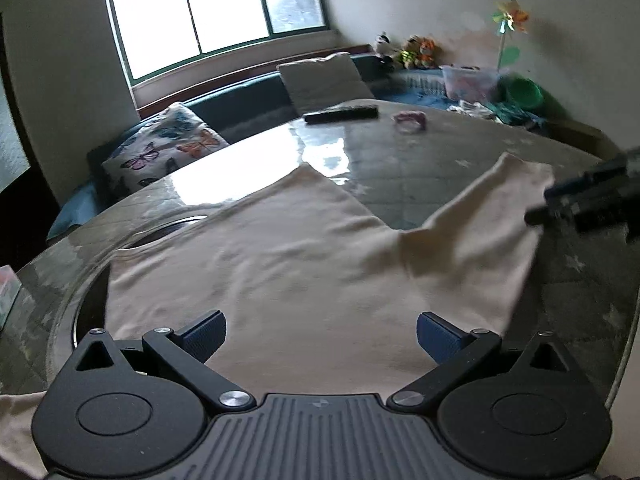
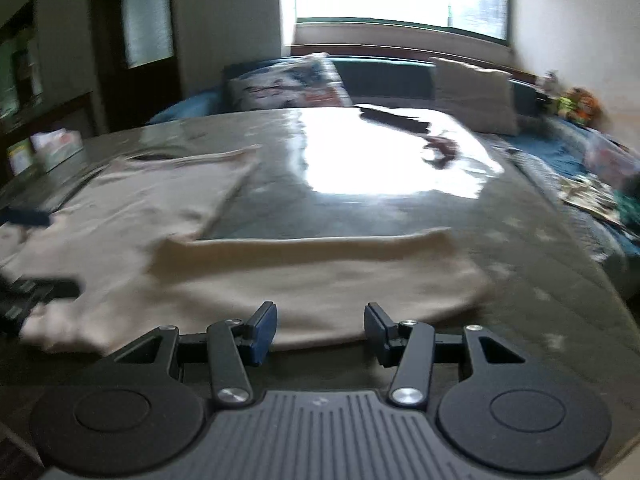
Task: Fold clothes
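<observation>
The cream shirt lies flat on the glossy table, bare tabletop beyond its upper edge, with the left gripper wide open and the right gripper partly open, both empty.

Garment hem behind left tool

I'm seeing a glossy table throwing back glare from the window. A remote and a small pink thing are lying at its far side, near each other but apart. Behind it a dark sofa is holding a butterfly pillow and a beige cushion. Plush toys, a pinwheel, a clear bin and a green bowl are sitting at right.
</observation>
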Available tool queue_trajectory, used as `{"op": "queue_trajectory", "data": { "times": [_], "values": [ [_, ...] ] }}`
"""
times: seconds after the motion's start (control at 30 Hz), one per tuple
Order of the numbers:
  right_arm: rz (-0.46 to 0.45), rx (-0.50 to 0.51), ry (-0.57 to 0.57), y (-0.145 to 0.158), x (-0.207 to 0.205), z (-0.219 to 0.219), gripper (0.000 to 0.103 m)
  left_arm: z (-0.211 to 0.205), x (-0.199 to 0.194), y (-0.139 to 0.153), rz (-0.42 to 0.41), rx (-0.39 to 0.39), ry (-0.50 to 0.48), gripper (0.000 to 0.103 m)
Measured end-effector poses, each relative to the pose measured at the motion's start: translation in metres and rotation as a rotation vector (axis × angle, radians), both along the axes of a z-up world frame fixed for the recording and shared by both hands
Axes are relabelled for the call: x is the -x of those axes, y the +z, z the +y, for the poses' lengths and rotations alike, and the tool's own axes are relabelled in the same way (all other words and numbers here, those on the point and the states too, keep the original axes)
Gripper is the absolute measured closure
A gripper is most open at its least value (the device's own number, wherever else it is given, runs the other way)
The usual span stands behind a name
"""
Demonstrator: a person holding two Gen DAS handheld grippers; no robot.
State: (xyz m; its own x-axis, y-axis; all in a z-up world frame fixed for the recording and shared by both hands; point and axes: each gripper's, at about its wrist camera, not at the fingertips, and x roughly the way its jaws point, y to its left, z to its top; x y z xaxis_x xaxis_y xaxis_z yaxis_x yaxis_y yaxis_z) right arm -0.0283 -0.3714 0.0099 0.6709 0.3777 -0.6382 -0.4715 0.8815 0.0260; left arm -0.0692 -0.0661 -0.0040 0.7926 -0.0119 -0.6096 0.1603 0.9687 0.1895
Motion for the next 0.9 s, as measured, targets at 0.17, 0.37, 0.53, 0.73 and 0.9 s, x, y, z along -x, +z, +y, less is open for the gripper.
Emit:
{"op": "queue_trajectory", "data": {
  "times": [0.17,0.37,0.53,0.73,0.9],
  "values": [
    [-0.007,-0.004,-0.175,-0.007,-0.027,-0.033,0.055,-0.003,-0.008,-0.001,0.013,-0.006,-0.019,0.000],
    [0.001,-0.050,-0.275,-0.013,-0.045,-0.049,0.060,0.011,-0.013,0.001,0.023,0.000,-0.029,0.000],
    [-0.005,-0.067,-0.269,-0.014,-0.043,-0.046,0.092,0.022,-0.011,0.001,0.032,0.000,-0.038,0.000],
    [-0.029,-0.129,-0.271,0.007,-0.030,-0.051,0.095,0.038,-0.008,-0.002,0.045,-0.002,-0.062,0.000],
    [-0.054,-0.157,-0.215,0.034,-0.017,-0.043,0.095,0.058,0.001,0.006,0.027,0.014,-0.063,0.000]
  ]
}}
